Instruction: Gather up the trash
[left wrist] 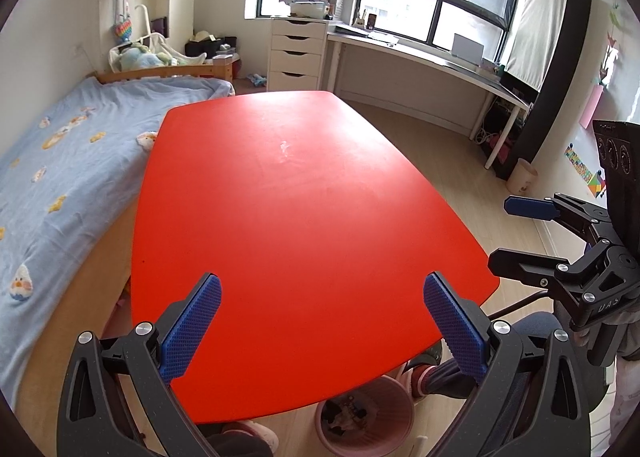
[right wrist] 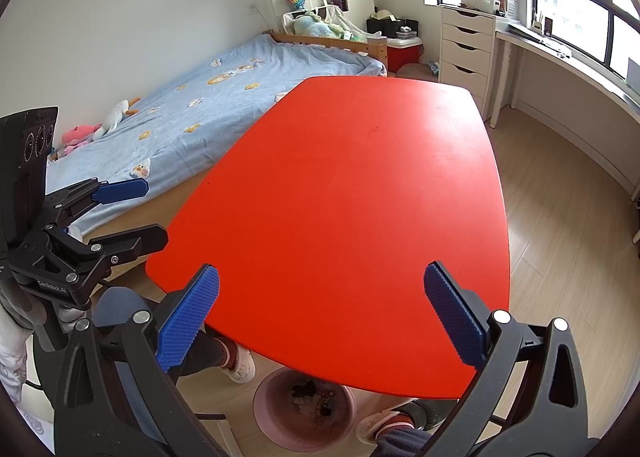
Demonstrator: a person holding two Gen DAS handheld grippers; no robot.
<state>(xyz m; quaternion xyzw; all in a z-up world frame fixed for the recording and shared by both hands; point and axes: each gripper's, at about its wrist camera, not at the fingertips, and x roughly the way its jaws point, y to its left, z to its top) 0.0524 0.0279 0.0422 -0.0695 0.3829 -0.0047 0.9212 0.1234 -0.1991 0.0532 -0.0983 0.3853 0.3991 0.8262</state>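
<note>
A pink trash bin (left wrist: 366, 413) holding several scraps stands on the floor under the near edge of the red table (left wrist: 304, 193); it also shows in the right wrist view (right wrist: 305, 409). My left gripper (left wrist: 322, 321) is open and empty above the table's near end. My right gripper (right wrist: 322, 313) is open and empty above the same end. Each gripper shows in the other's view: the right one (left wrist: 516, 233) at the right, the left one (right wrist: 136, 213) at the left, both open. The red table (right wrist: 352, 209) top shows no loose trash.
A bed with a blue cover (left wrist: 60, 161) lies along the table's left side. A white drawer unit (left wrist: 296, 51) and a long white desk (left wrist: 420, 57) stand under the windows. A cream bin (left wrist: 522, 176) sits on the wood floor at right. The person's slippered feet (right wrist: 240, 365) flank the pink bin.
</note>
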